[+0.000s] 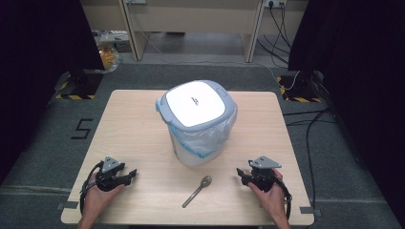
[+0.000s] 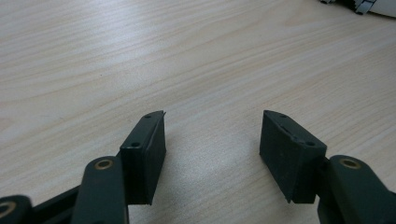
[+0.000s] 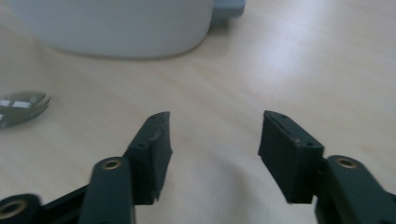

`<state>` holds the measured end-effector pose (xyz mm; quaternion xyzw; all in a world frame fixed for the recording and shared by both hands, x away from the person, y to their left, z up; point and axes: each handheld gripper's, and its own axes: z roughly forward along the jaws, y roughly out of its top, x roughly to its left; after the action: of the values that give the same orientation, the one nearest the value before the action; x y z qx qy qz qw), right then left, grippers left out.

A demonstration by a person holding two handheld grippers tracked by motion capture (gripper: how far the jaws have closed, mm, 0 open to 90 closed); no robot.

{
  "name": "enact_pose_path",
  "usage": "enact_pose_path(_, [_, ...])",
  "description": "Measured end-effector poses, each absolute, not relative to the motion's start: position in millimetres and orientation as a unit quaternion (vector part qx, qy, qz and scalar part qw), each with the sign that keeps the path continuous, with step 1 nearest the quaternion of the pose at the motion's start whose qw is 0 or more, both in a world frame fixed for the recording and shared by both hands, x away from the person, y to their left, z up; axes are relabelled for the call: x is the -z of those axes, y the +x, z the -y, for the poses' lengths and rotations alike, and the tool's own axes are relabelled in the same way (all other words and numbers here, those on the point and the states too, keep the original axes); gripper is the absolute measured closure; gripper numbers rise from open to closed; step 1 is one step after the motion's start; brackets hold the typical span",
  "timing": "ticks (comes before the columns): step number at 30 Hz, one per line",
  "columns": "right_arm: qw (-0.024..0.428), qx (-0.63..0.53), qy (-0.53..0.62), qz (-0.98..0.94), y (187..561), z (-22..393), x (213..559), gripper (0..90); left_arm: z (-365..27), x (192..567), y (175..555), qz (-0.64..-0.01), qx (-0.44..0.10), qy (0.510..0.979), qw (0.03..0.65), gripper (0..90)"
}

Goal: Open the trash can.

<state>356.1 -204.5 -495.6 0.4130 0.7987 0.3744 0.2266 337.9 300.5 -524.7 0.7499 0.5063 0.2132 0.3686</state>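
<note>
A white bin (image 1: 198,138) with a grey-rimmed white lid (image 1: 196,102) and a clear bag liner stands in the middle of the wooden table (image 1: 138,124). A metal spoon (image 1: 197,190) lies in front of it, bowl toward the bin. My left gripper (image 1: 130,174) rests near the front left corner, open, with bare wood between its jaws (image 2: 212,135). My right gripper (image 1: 241,174) sits at the front right, open and empty (image 3: 215,135); the bin's base (image 3: 116,28) is ahead of it and the spoon's bowl (image 3: 21,108) is off to its left.
The table stands on grey carpet with black-and-yellow tape marks and a stencilled 5 (image 1: 82,129). Cables (image 1: 305,119) run along the floor at the right. A pale desk (image 1: 191,19) and a bag of items (image 1: 107,55) stand behind.
</note>
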Motion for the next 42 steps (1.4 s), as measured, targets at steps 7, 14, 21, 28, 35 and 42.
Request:
enact_pose_path(7, [0.236, -0.402, 0.404, -0.787, 390, 195, 483, 54.2, -301, 525, 338, -0.506, -0.213, 0.75, 0.368, 39.7])
enact_pose_path(14, [0.223, -0.44, 0.425, -0.759, 436, 191, 487, 64.2, -300, 525, 338, -0.507, -0.213, 0.75, 0.368, 39.7])
enact_pose_path(21, [0.224, -0.454, 0.429, -0.748, 457, 191, 497, 69.4, -300, 524, 339, -0.507, -0.213, 0.75, 0.367, 39.7])
enact_pose_path(28, [0.225, -0.452, 0.426, -0.751, 465, 190, 507, 71.7, -300, 525, 339, -0.507, -0.213, 0.75, 0.368, 39.7])
enact_pose_path(35, [0.221, -0.458, 0.424, -0.749, 472, 185, 498, 71.9, -300, 525, 340, -0.507, -0.213, 0.749, 0.369, 39.7])
enact_pose_path(42, [0.211, -0.453, 0.423, -0.756, 489, 170, 493, 71.6, -300, 525, 340, -0.507, -0.213, 0.749, 0.37, 39.8])
